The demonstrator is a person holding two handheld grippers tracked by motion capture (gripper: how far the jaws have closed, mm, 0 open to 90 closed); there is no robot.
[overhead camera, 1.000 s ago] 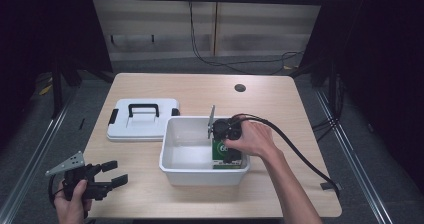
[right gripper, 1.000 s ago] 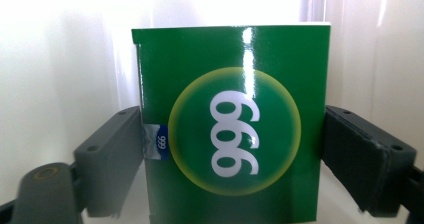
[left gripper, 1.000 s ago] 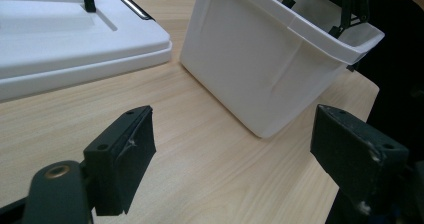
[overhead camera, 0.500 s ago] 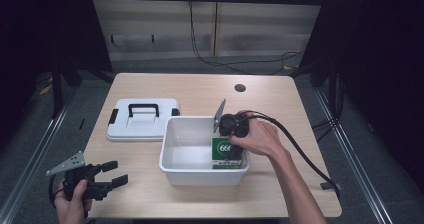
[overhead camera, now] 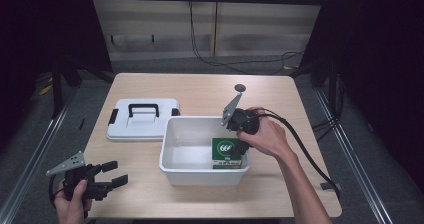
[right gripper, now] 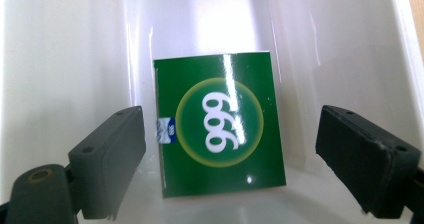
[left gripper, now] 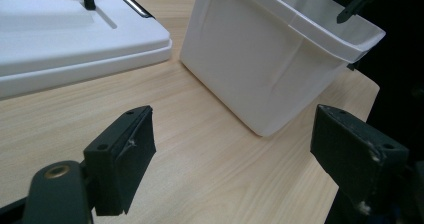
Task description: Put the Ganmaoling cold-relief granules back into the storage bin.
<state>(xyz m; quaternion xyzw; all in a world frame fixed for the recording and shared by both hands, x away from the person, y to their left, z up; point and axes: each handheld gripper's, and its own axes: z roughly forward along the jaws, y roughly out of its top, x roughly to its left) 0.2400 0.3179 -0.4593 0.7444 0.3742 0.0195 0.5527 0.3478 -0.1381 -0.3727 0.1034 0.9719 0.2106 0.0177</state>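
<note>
Glossy green carton (right gripper: pixel 220 124) flat in smooth white plastic tub (overhead camera: pixel 172 156), both tongs wide apart, empty.

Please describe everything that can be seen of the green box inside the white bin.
The green box is a small flat carton, glossy like coated card, with a white "999" in a yellow-ringed circle and a small blue mark at one edge. It lies in the white bin, in the corner by the right gripper. The open jaws flank it without touching.

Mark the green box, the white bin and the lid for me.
green box (right gripper: pixel 220 124), right gripper view, printed top face
white bin (overhead camera: pixel 202 174), high view, near outer wall
lid (overhead camera: pixel 142 106), high view, black handle
</note>
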